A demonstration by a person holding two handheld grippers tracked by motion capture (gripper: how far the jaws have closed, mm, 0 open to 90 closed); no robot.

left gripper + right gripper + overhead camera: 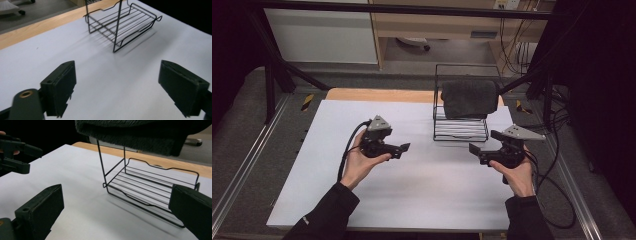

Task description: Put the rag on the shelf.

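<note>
In front of you a white sheet [412,200] covers the table, leaving a strip of bare wood [377,95] along its far edge. Beyond it you see a white cabinet [322,35] beside a wooden desk [437,25]. Cables [512,50] hang at the desk's right end. Yellow-and-black tape [307,101] marks the grey carpet near the table's far left corner.

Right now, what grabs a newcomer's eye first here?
The dark grey towel draped over the top of the black wire rack at the far right of the white table. Nearer the person, the left gripper and right gripper face each other over the table, both open with nothing between their jaws.
</note>
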